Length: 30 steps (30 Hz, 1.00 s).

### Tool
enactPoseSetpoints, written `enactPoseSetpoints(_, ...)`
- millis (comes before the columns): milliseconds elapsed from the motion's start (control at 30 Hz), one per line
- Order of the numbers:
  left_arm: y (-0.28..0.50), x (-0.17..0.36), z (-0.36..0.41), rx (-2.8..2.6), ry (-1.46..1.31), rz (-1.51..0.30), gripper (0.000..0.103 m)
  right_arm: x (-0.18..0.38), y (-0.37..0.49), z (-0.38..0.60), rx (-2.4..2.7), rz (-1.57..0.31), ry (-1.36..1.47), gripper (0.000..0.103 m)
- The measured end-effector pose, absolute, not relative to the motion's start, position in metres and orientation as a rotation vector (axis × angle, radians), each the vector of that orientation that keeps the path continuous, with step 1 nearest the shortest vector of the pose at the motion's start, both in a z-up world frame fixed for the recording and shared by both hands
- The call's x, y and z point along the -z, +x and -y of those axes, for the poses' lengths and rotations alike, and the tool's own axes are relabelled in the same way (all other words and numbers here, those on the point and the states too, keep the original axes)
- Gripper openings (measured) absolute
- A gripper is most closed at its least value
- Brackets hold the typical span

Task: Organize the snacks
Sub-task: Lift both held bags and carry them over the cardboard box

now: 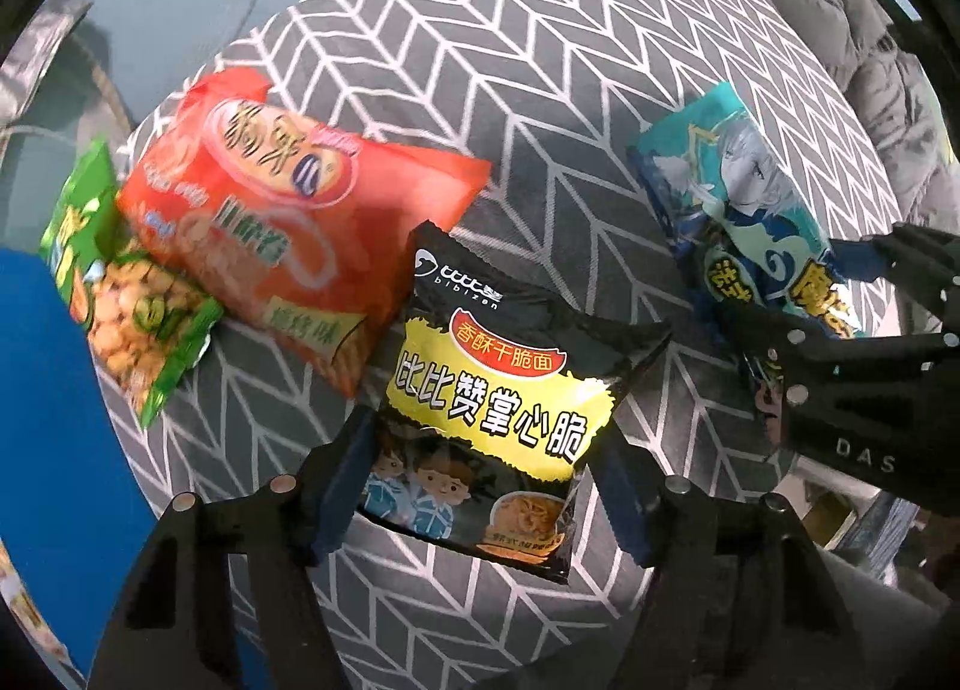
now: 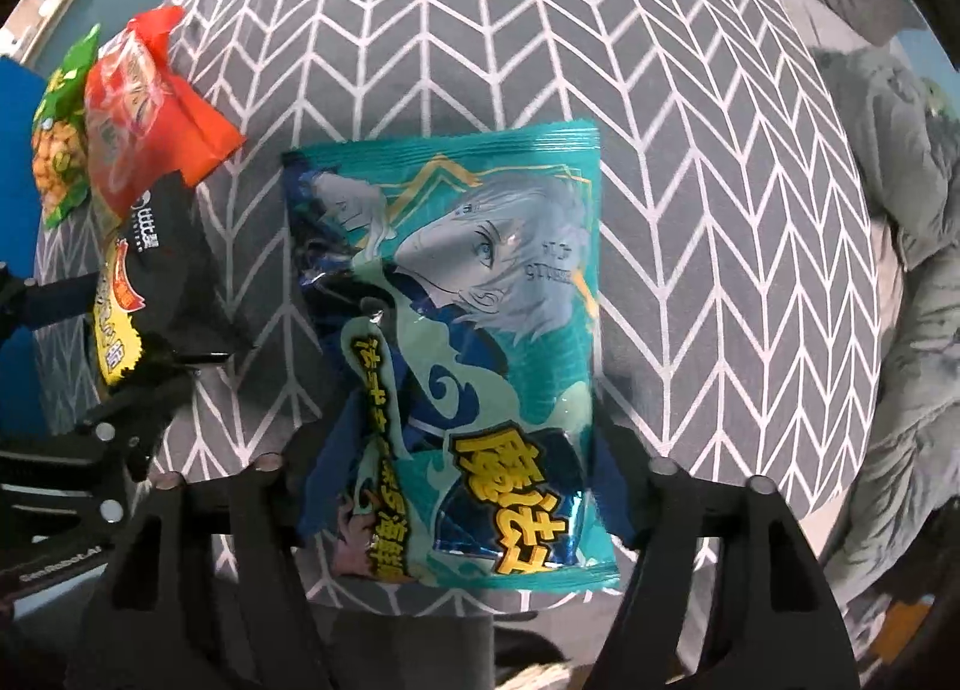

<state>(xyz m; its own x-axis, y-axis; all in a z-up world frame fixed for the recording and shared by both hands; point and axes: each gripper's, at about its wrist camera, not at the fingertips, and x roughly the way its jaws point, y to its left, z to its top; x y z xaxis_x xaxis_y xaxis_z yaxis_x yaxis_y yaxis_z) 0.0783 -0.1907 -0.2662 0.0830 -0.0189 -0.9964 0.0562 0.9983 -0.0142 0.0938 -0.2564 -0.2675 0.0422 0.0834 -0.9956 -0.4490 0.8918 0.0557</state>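
My left gripper is shut on a black and yellow noodle snack pack, its pads pressing both side edges above the grey chevron cushion. My right gripper is shut on a teal snack pack with an anime figure, held over the same cushion. An orange-red snack bag and a green pea snack bag lie at the cushion's left side, overlapping. The teal pack and the right gripper show at the right of the left wrist view.
A blue surface lies left of the cushion. A grey plush blanket sits at the right. The orange bag, green bag and black pack show at the left of the right wrist view.
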Motion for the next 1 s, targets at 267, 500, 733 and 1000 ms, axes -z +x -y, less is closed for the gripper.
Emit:
enactPoseSetpoints(267,0.061,0.245,0.175,0.004,-0.064,-1.453,0.071,0.258,0.093,0.247,-0.465,-1.483,-0.266,0.063)
enactPoseSetpoints(500,0.050,0.215,0.154,-0.055,-0.160,-1.414,0.071,0.236,0.091,0.243,-0.511,-1.464,-0.258,0.063)
enactPoseSetpoints(733,0.040,0.192,0.112,-0.131,-0.264,-1.383,0.071,0.215,0.094,0.261,-0.524,-1.437,-0.241,0.063)
enactPoseSetpoints(1000,0.021,0.155,0.068,-0.207,-0.318,-1.319,0.071,0.181,0.106,0.262,-0.566,-1.401,-0.230,0.063)
